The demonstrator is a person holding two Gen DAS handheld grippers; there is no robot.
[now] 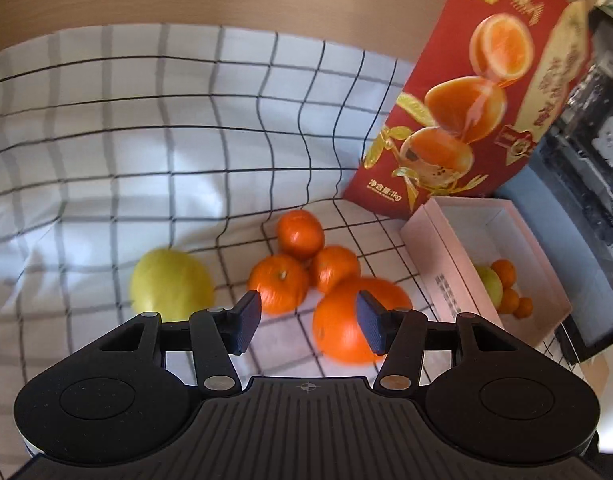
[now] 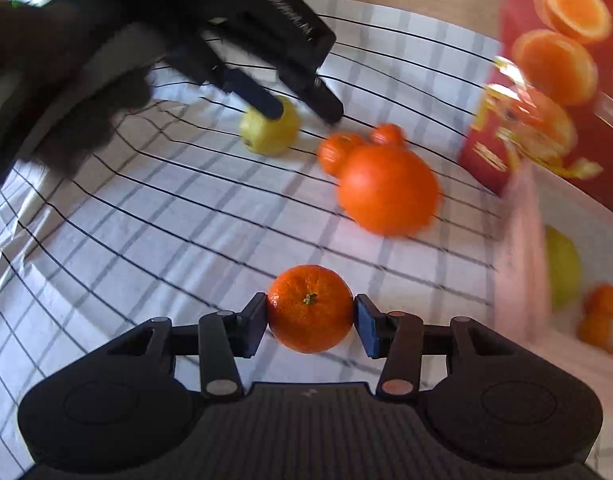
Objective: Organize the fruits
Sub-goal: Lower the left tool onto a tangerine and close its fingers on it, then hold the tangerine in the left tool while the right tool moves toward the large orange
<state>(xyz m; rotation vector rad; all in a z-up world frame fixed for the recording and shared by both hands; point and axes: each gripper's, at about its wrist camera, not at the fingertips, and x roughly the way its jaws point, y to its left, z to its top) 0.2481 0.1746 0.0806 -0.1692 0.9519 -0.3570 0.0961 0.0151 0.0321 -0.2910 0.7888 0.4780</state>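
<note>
My right gripper [image 2: 309,312] is shut on a small mandarin [image 2: 309,308], its stem facing the camera, just above the checked cloth [image 2: 146,240]. Beyond it lie a large orange [image 2: 388,188], two mandarins [image 2: 338,152] and a yellow-green fruit [image 2: 270,132]. My left gripper [image 2: 302,112] hovers over that fruit, held by a dark-gloved hand. In the left wrist view the left gripper [image 1: 308,320] is open and empty above the cloth. The large orange [image 1: 338,328] sits behind its right pad, three mandarins [image 1: 300,234] beyond, and the yellow-green fruit [image 1: 172,284] to the left.
A pale open box [image 1: 438,264] at the right holds a green apple [image 1: 490,284] and small mandarins [image 1: 506,272]; the right wrist view shows the box [image 2: 518,260] too. A red orange-printed carton [image 1: 466,100] stands behind it. Dark equipment [image 1: 586,140] lines the right edge.
</note>
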